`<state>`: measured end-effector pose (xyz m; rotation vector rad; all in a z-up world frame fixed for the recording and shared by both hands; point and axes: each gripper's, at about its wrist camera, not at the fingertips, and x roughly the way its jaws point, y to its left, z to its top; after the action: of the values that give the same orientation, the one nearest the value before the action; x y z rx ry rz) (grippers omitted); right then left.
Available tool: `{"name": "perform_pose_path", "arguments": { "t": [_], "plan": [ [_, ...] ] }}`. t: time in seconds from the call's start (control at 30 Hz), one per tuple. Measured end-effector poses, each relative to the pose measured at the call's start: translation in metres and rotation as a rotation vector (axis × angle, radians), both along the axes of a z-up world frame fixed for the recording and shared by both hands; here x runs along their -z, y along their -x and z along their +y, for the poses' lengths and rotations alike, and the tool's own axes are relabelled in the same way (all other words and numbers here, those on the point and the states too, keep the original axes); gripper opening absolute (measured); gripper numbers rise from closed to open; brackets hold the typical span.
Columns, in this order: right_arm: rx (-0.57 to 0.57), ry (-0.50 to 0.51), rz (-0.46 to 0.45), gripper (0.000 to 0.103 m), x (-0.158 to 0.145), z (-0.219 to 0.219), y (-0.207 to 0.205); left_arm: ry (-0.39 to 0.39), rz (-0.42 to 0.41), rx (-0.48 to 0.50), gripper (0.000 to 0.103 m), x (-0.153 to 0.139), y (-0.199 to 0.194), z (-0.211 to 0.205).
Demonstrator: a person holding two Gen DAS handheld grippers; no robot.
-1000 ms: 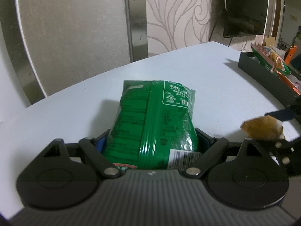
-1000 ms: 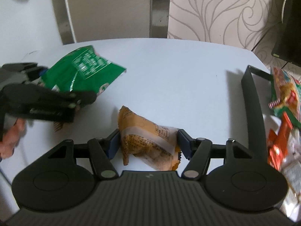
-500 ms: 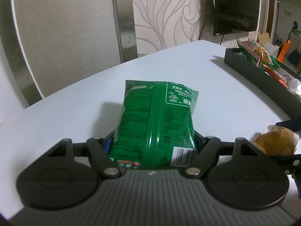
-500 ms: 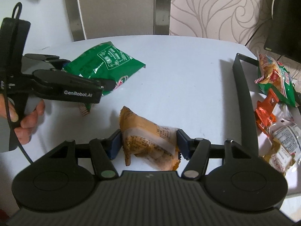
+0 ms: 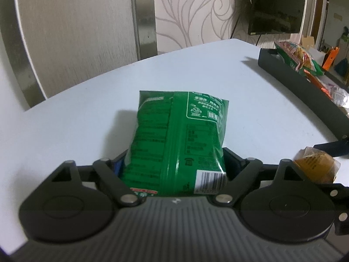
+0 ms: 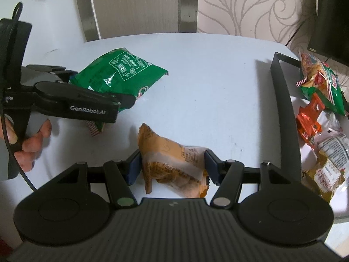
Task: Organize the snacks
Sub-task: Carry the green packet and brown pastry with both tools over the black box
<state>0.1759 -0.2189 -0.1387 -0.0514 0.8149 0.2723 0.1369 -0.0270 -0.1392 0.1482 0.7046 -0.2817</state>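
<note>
My left gripper (image 5: 174, 163) is shut on a green snack bag (image 5: 178, 139), held above the white table (image 5: 76, 118). The same bag (image 6: 115, 76) and the left gripper (image 6: 102, 91) show at the left of the right wrist view. My right gripper (image 6: 172, 166) is shut on an orange snack packet (image 6: 172, 161), just above the table; it shows in the left wrist view (image 5: 314, 166) at the right edge. A black tray (image 6: 283, 109) on the right holds several snack packets (image 6: 322, 83).
The tray's long dark wall (image 5: 305, 93) runs along the table's right side. A chair back (image 5: 76, 32) stands behind the table's far edge. A dark monitor (image 5: 277, 4) is at the back right. White table surface (image 6: 213, 76) lies between the grippers and the tray.
Both grippers have risen and swung towards the tray with their packets still held. The tray and its snacks show more fully now on the right.
</note>
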Motion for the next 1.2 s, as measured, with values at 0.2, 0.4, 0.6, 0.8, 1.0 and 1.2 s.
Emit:
{"name": "perform_pose_path", "arguments": {
  "t": [0.2, 0.4, 0.6, 0.8, 1.0, 1.2],
  "plan": [
    [-0.005, -0.008, 0.006, 0.066, 0.000, -0.001, 0.000, 0.019, -0.009, 0.006, 0.078, -0.001, 0.007, 0.003],
    [-0.016, -0.026, 0.004, 0.066, -0.004, -0.003, 0.001, 0.047, -0.017, -0.011, 0.070, -0.005, 0.017, 0.004],
    [-0.025, -0.048, -0.011, 0.066, -0.010, -0.008, 0.003, 0.058, -0.010, -0.009, 0.068, -0.009, 0.021, -0.001],
    [-0.026, -0.070, -0.045, 0.066, -0.024, -0.015, 0.009, 0.074, -0.036, 0.019, 0.068, -0.019, 0.023, -0.015],
    [-0.013, -0.084, -0.095, 0.066, -0.044, -0.033, 0.016, 0.094, -0.075, 0.052, 0.068, -0.033, 0.020, -0.039],
    [0.027, -0.082, -0.124, 0.066, -0.056, -0.061, 0.018, 0.114, -0.105, 0.095, 0.068, -0.044, 0.011, -0.072]
  ]
}}
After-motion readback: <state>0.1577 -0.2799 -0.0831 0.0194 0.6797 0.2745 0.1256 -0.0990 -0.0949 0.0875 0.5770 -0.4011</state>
